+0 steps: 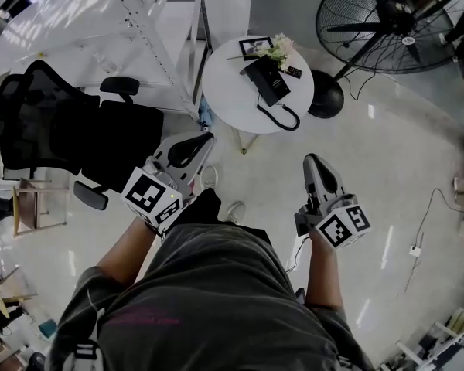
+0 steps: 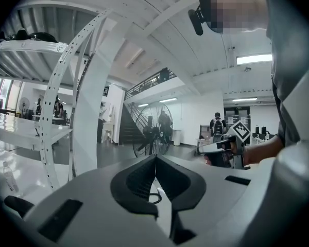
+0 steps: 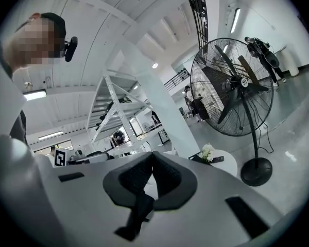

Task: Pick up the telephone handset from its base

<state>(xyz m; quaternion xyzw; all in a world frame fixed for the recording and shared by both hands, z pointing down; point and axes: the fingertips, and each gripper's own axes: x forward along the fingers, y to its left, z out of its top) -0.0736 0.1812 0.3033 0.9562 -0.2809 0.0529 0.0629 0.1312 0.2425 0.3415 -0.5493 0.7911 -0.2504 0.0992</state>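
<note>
The black telephone [image 1: 267,81] lies on a small round white table [image 1: 224,91] at the top of the head view, with the handset resting on its base. Its coiled cord [image 1: 283,117] hangs over the near rim. My left gripper [image 1: 207,137] is well short of the table, above the floor, with its jaws shut on nothing [image 2: 155,158]. To its right my right gripper [image 1: 311,159] is also short of the table, shut and empty [image 3: 152,156]. The right gripper view shows the table [image 3: 224,164] ahead to the right.
A picture frame [image 1: 256,47], white flowers [image 1: 278,50] and a remote [image 1: 292,72] share the table. A black office chair [image 1: 62,130] stands to the left and a white shelving rack [image 1: 139,22] behind it. A floor fan [image 1: 387,22] stands right of the table.
</note>
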